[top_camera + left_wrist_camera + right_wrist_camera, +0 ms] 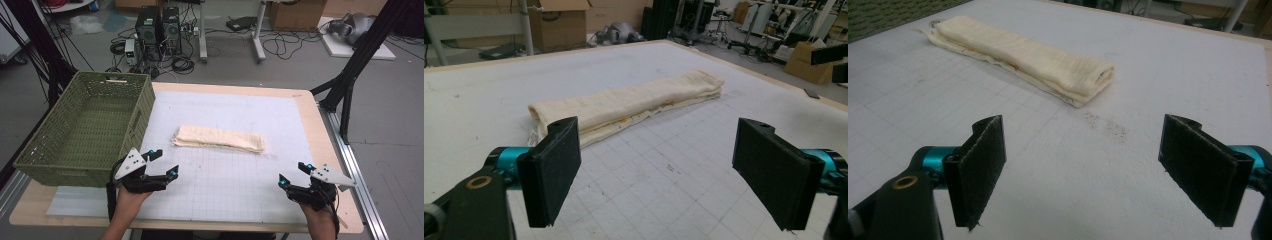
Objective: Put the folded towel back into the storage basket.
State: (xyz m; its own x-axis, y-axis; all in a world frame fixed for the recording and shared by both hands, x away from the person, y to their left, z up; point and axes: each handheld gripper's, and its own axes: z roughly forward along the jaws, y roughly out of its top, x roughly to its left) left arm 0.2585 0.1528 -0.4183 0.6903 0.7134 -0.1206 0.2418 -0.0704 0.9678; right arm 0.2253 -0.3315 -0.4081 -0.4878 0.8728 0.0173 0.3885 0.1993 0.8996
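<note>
Cream folded towel (pixel 219 138) lay mid-bench, just right of the green wicker basket (pixel 60 165). Left tool (pixel 164 163) and right tool (pixel 294 173) both sat on the person's side of the towel, well apart from it, jaws spread, holding nothing. Looked like the approach step. Next move likely: one tool to each towel end, pinch the folded edges, lift level.

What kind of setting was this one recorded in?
Most likely a robotics lab or workshop, not a home: desktop computer towers and tangled cables sit on the bare floor, cardboard boxes stand behind, and the work table carries a gridded mat.
</note>
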